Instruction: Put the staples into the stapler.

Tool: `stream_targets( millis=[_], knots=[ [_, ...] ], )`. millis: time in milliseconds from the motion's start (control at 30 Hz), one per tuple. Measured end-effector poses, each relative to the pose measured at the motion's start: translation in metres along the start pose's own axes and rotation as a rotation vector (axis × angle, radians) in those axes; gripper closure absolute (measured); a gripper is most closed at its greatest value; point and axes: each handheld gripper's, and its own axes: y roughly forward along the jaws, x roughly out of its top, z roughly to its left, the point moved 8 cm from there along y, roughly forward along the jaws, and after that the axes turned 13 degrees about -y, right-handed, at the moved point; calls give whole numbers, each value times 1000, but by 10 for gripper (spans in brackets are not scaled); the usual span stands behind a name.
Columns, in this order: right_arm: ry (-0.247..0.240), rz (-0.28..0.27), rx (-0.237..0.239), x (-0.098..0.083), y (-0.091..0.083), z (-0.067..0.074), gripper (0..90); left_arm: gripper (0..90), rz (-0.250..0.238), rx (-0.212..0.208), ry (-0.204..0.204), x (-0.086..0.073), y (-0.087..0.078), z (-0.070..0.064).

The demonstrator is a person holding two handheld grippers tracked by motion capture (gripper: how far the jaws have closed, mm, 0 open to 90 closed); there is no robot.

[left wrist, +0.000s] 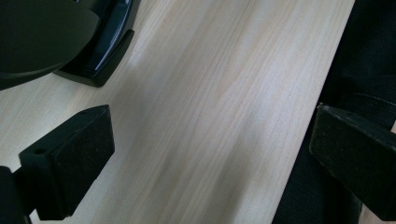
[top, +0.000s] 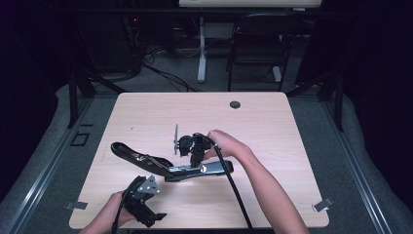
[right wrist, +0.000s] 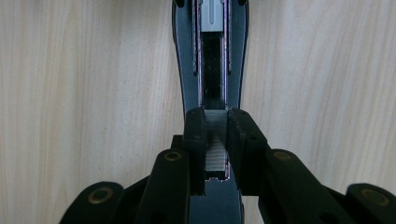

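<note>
Two grippers work over an opened black stapler point(top: 168, 168) on the wooden table point(top: 272, 126). Right gripper point(right wrist: 215, 135) points straight down into the stapler's open channel, its jaws narrowed onto a strip of staples point(right wrist: 215, 140) pinched between the pads. Left gripper point(top: 146, 202) rests near the table's front edge, jaws spread wide with nothing between them, the stapler's lid point(left wrist: 42, 37) just beyond its left jaw.
</note>
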Motion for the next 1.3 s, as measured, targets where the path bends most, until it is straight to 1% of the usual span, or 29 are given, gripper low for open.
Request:
stream_targets(
  millis=[67,333,633,700,800,933,1033,1100,1133,1200,1300],
  knots=[
    [-3,11,3,-1,1,0,779,0,0,1,1,0,0,0],
    [-19,11,7,-1,3,0,779,0,5,3,3,-1,0,1],
    [-16,24,15,-2,4,0,774,0,2,4,2,0,0,0],
    [-6,15,17,-2,4,0,764,0,2,4,2,0,0,0],
    [-15,30,13,-4,4,-1,757,0,2,5,1,0,0,0],
    [-6,20,8,-4,4,-1,738,0,1,5,1,0,0,0],
    [5,-3,-10,-3,2,-2,713,0,-2,5,-1,0,0,0],
    [9,-24,-9,-2,1,-1,688,0,-2,4,-1,0,0,0],
    [11,-29,-17,-2,0,-2,682,0,-4,2,-1,0,0,0],
    [26,-67,-21,0,-2,-2,684,0,-4,4,1,0,-1,0],
    [49,-120,-40,3,-7,-2,684,0,-8,3,-1,0,-1,0]
  ],
)
